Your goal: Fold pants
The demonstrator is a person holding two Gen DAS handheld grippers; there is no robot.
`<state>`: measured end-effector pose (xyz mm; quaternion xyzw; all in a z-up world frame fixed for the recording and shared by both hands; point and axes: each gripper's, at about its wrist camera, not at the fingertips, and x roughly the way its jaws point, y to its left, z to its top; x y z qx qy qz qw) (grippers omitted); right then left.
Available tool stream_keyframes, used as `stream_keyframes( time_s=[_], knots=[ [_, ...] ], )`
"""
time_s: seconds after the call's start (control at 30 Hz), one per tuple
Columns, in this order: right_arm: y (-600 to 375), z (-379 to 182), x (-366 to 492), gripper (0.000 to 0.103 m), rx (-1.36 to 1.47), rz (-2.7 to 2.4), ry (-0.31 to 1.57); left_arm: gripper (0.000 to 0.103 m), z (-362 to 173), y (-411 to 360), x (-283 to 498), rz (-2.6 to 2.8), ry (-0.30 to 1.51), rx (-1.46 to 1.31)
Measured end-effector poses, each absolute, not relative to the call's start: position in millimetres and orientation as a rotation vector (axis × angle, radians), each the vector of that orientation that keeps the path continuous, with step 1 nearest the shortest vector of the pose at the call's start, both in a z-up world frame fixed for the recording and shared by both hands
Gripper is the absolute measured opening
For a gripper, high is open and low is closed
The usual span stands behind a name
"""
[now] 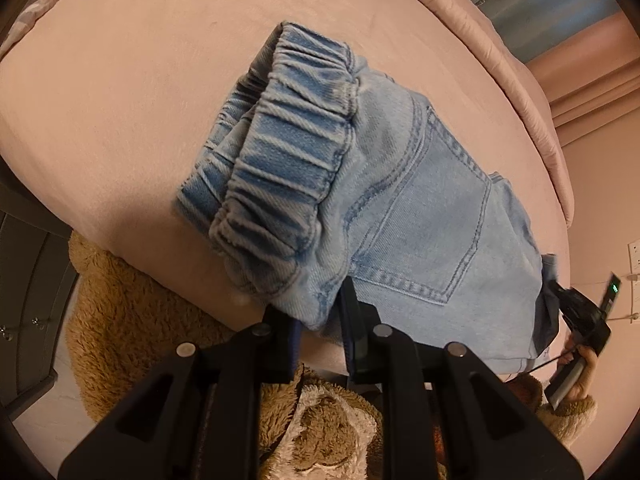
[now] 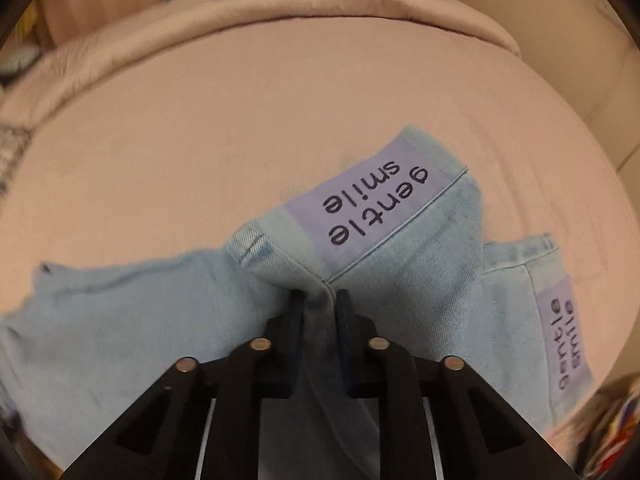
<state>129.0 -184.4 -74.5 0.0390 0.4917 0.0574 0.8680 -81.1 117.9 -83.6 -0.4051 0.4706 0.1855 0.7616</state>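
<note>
Light blue denim pants (image 1: 400,200) lie on a pink bed (image 1: 140,100). In the left wrist view the elastic waistband (image 1: 288,152) faces me, with a back pocket (image 1: 432,220) to its right. My left gripper (image 1: 320,312) is shut on the pants' near waist corner at the bed edge. My right gripper (image 1: 576,312) shows at the far right of that view. In the right wrist view, my right gripper (image 2: 318,300) is shut on a leg cuff (image 2: 360,216) that bears a lilac "gentle smile" patch (image 2: 372,208). A second patch (image 2: 568,344) lies to the right.
A bunched pink duvet (image 2: 280,12) lies along the far side of the bed. A tan fluffy garment (image 1: 132,320) is below the bed edge under my left gripper. A dark cabinet (image 1: 28,300) stands at the left. A wall socket (image 1: 634,256) is at the right.
</note>
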Motion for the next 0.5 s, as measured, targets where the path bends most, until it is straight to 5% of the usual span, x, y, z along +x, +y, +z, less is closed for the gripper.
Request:
stream_keyframes(
  time_s=[0.27, 0.5],
  knots=[
    [-335.7, -28.1, 51.5, 0.008, 0.557, -0.089, 0.778, 0.020, -82.9, 126.6, -83.1, 0.390, 1.032, -0.907],
    [-368.4, -97.2, 25.2, 0.007, 0.680, -0.171, 0.964, 0.020, -80.8, 132.8, -83.3, 0.382, 1.044, -0.919]
  ],
)
